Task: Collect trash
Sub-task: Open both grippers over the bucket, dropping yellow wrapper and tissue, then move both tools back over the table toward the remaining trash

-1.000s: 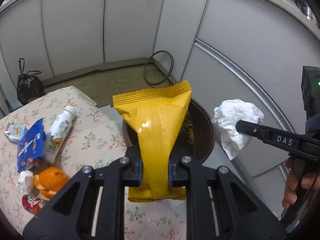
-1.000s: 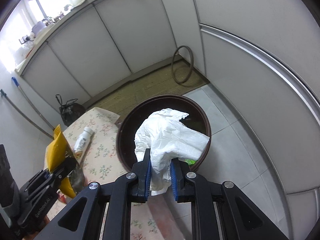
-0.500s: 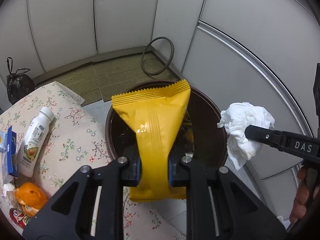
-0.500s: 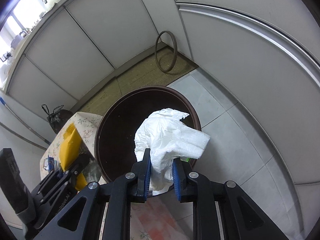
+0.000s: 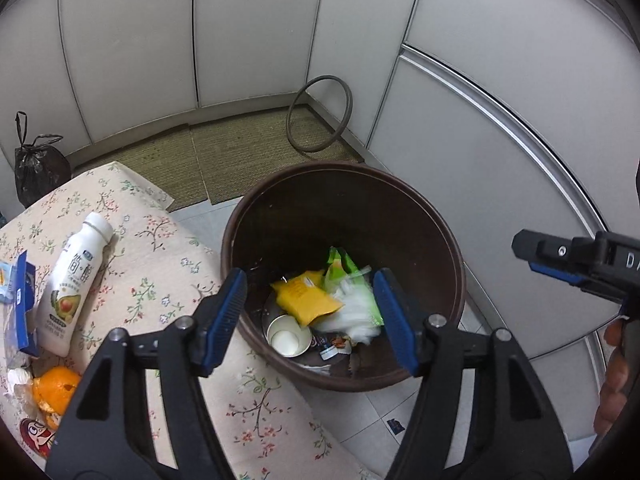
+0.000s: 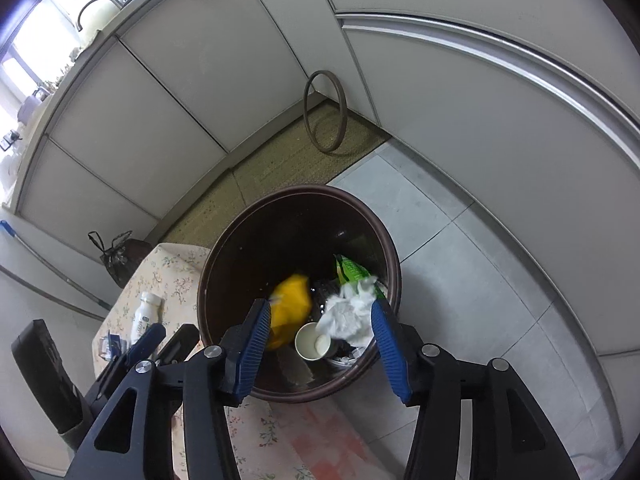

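Readable text is limited. The white bottle, lying near the left edge of the floral table, carries two large dark Chinese characters, "简醇", down its body above an avocado picture; the smaller print below is illegible. The right gripper, at the right edge of the left wrist view, shows a white letter "D", cut off by the frame. Print on the yellow packet is too small to read.

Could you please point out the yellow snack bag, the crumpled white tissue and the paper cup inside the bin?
yellow snack bag (image 5: 306,298), left wrist view, on its flat face.
crumpled white tissue (image 6: 346,314), right wrist view, on its crumpled middle.
paper cup (image 5: 289,336), left wrist view, on its inside bottom.
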Demonstrator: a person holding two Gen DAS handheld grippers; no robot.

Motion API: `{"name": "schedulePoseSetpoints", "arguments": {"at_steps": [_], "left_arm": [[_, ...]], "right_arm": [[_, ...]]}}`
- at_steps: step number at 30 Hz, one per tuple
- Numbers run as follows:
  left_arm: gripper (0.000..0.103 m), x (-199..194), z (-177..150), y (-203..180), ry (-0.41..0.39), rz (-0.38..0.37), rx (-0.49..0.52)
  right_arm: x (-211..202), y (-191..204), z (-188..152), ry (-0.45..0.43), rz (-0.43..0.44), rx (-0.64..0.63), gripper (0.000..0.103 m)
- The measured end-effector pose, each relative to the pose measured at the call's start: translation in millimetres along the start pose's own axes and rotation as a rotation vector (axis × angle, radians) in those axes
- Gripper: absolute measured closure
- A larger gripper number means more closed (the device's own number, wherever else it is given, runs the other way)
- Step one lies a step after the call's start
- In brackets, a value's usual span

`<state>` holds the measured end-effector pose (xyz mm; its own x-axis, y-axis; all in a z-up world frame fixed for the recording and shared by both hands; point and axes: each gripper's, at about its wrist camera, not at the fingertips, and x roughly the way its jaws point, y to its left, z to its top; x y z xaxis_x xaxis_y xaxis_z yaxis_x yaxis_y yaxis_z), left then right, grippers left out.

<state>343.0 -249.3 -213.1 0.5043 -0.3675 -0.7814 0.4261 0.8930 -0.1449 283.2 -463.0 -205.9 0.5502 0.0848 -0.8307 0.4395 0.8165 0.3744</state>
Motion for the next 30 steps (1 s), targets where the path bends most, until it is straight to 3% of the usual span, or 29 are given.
{"name": "schedulePoseSetpoints", "arguments": {"at_steps": [2,9,16,30], "left_arm": [[0.029,-6,-1,4,-0.006,0.004,0.000],[0.026,-35,-4,20,-0.035,0.006,-0.001],[0.020,-71,-15,46,-0.059,0.022,-0.008],[0.017,-130,-52,112,-0.021,0.107,-0.112]], "right_arm": [[-4,3,0,-0.006,-0.006,-0.009,0.046],[-19,18,-1,-0.021,-0.019,-0.033,0.044],[-39,36,-7,-0.045,-0.009,-0.060,0.034],[-59,114,-40,-0.072,0.033,-0.207,0.029]]}}
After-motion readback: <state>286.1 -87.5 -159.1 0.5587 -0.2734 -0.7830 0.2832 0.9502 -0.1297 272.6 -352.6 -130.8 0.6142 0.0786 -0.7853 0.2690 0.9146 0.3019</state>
